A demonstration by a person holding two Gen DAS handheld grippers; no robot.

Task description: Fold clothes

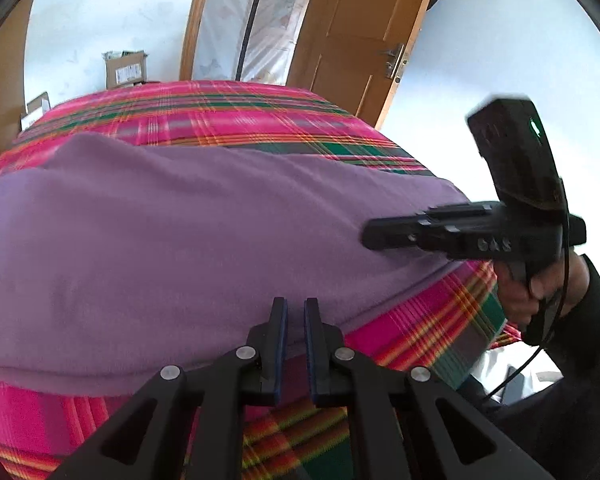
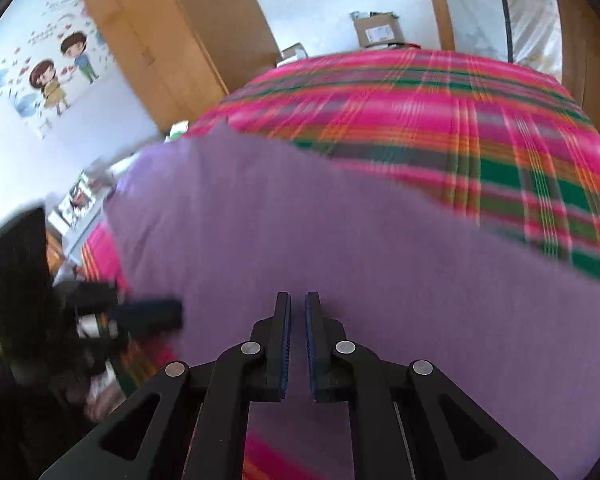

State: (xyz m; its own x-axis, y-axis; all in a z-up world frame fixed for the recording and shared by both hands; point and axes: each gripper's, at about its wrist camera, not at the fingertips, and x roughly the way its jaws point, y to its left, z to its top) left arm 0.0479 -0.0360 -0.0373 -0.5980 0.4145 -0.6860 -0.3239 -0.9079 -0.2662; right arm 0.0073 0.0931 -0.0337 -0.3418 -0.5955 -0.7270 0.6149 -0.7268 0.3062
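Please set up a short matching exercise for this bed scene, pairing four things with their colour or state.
Things:
1. garment
2. bedcover
3. door
4. left gripper

Colour or state:
A. pink plaid with green and orange stripes
B. plain purple, spread on the bed
C. black, fingers slightly apart with nothing between them
D. brown wood, with a metal handle

Pairs: 1-B, 2-A, 3-D, 4-C
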